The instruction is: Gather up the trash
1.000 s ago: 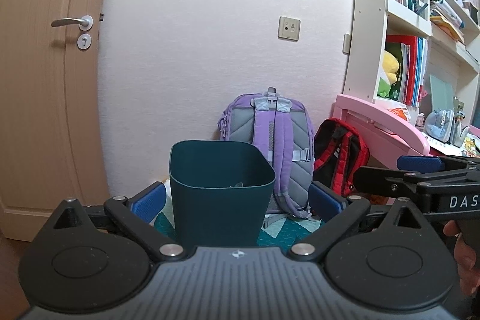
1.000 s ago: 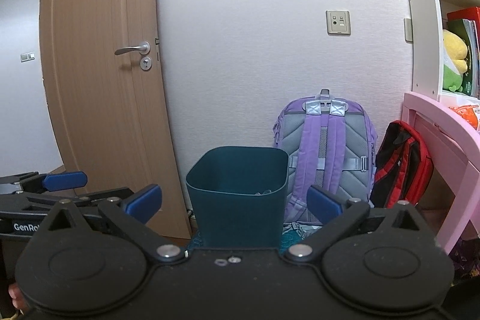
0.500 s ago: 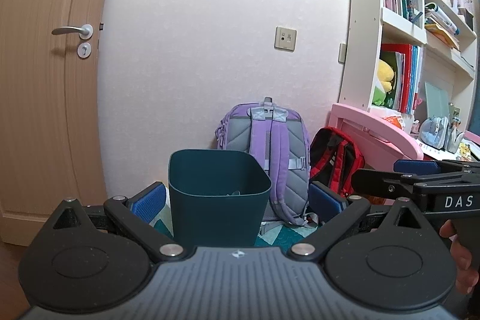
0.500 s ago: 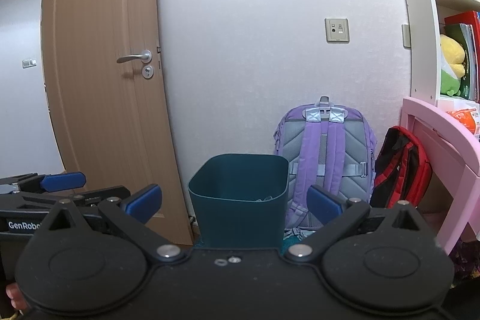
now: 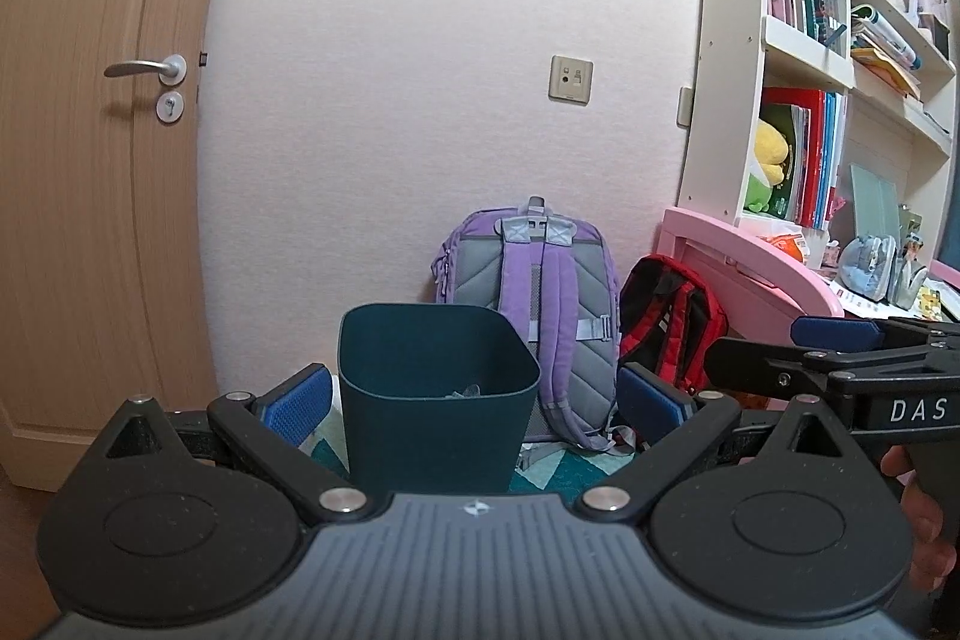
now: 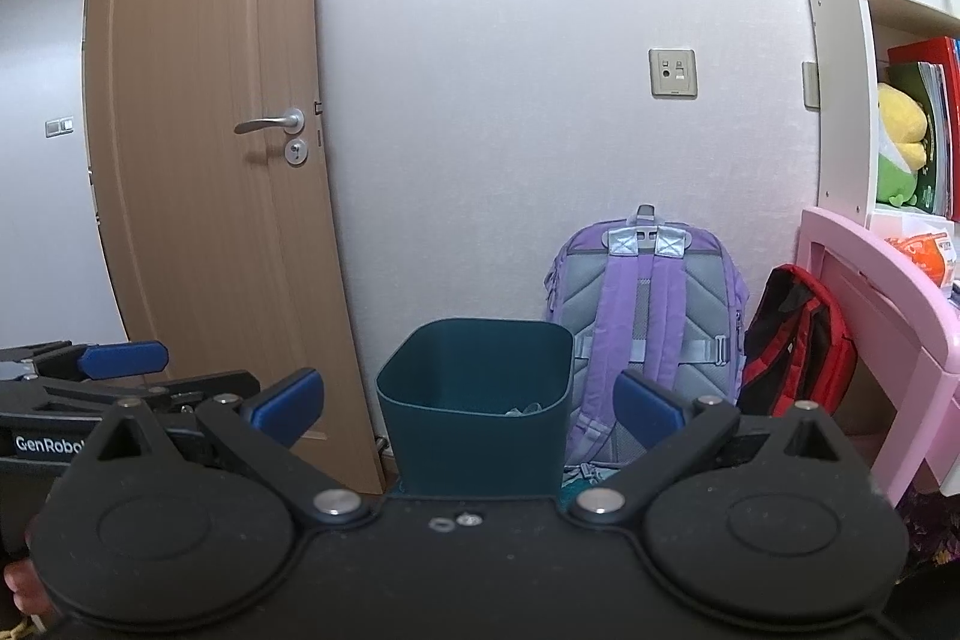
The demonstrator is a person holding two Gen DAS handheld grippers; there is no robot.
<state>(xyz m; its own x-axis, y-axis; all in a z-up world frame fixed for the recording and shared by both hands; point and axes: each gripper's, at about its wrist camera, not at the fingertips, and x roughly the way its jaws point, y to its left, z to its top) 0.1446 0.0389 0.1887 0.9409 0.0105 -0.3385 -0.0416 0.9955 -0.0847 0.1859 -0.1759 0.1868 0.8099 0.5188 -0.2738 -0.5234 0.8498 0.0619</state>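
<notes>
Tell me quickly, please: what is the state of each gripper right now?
Left gripper: open, holding nothing, facing the dark teal bin.
Right gripper: open, holding nothing, facing the same bin.

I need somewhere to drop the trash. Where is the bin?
The dark teal bin stands centre in both views, on the floor before the wall, the purple backpack right behind it.

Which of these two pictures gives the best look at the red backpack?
The left wrist view: the red backpack faces the camera, between the purple backpack and pink desk. The right wrist view shows it side-on and narrower.
</notes>
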